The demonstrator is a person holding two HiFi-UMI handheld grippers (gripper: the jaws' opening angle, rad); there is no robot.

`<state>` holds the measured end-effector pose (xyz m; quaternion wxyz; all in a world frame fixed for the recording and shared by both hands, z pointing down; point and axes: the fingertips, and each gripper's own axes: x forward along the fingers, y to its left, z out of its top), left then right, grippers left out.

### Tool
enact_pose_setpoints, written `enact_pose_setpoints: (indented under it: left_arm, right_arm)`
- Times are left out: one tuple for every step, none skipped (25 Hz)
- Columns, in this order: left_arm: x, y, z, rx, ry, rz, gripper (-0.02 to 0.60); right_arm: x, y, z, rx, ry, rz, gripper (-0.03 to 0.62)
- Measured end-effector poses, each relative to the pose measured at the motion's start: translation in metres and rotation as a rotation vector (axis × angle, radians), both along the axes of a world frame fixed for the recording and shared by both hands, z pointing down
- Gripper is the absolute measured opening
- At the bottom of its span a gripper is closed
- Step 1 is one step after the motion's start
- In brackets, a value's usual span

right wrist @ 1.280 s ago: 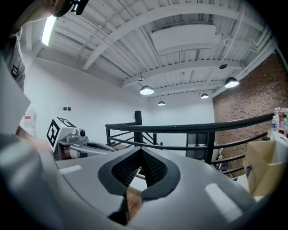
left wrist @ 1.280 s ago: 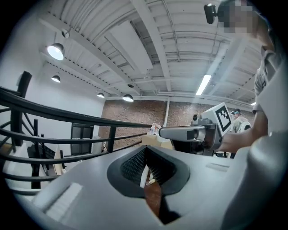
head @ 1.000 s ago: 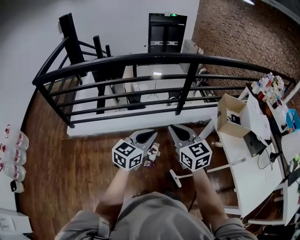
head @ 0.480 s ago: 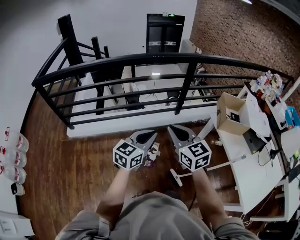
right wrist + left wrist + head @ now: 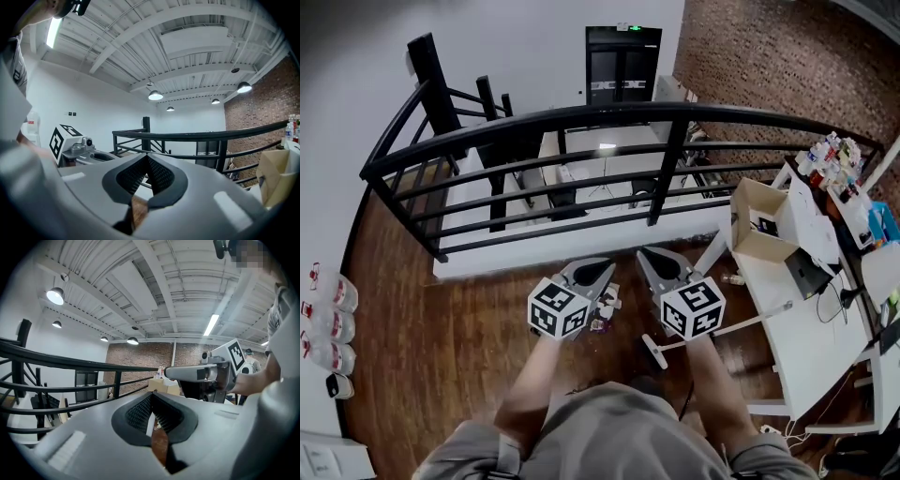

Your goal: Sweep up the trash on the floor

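Hardly anything is changing against the earlier frames: both grippers are keeping their places above the floor, and only the head view is drifting, carrying the railing (image 5: 581, 117) and the cardboard box (image 5: 759, 220) slightly toward 10 o'clock

- Left gripper (image 5: 592, 274): I am holding it nearly level, jaws lying pressed together, gripping nothing
- Right gripper (image 5: 660, 264): I am holding it likewise, jaws lying fully together, gripping nothing
- Trash (image 5: 606, 306): small pale scraps are lying loose on the wooden floor (image 5: 441, 328), at 6 o'clock of the head view's centre and at 5 o'clock of the left gripper's tips; more may be hiding beneath the gripper, I cannot tell
- Long-handled brush (image 5: 652, 352): it is lying on the floor, head at 6 o'clock of the right gripper, handle running toward 3 o'clock under the white table (image 5: 787, 356); no jaw is touching it

Step, as I am judging it: the scraps are sitting on the boards, so sweeping is not finished. The cluster fits litter waiting to be gathered, or a heap brushed together and waiting to be lifted. Either way I am expecting the next move to need opened jaws, a descent to the thin handle, and a square grip so it is not rolling away
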<state>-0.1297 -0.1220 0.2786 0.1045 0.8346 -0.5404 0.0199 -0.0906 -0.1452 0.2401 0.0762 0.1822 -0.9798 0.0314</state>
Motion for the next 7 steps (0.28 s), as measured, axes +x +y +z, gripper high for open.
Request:
enact_pose_setpoints:
  left_arm:
    - [0.0007,-0.0001,-0.0001,-0.001,-0.004,0.001,0.005]
    - [0.0012,-0.0001,-0.0002,-0.002,-0.008,0.001,0.005]
    - [0.0012,0.0000,-0.0004,-0.003,-0.011,0.000,0.005]
    - [0.0010,0.0003,-0.0006,-0.004,-0.014,-0.001,0.005]
    - [0.0008,0.0006,-0.0008,-0.005,-0.015,-0.003,0.005]
    - [0.0005,0.0011,-0.0009,-0.006,-0.016,-0.005,0.005]
    - [0.0002,0.0016,-0.0010,-0.008,-0.017,-0.006,0.005]
  right_arm:
    - [0.0010,-0.0001,0.0000,-0.001,0.000,0.002,0.000]
    - [0.0018,-0.0001,-0.0002,-0.001,-0.001,0.005,0.000]
    - [0.0024,0.0001,-0.0006,-0.001,-0.001,0.007,0.000]
    - [0.0027,0.0004,-0.0009,-0.001,-0.001,0.008,0.000]
    - [0.0030,0.0009,-0.0013,-0.001,-0.002,0.009,0.000]
    - [0.0033,0.0015,-0.0016,-0.002,-0.003,0.010,0.000]
    - [0.0035,0.0022,-0.0019,-0.002,-0.004,0.010,0.000]
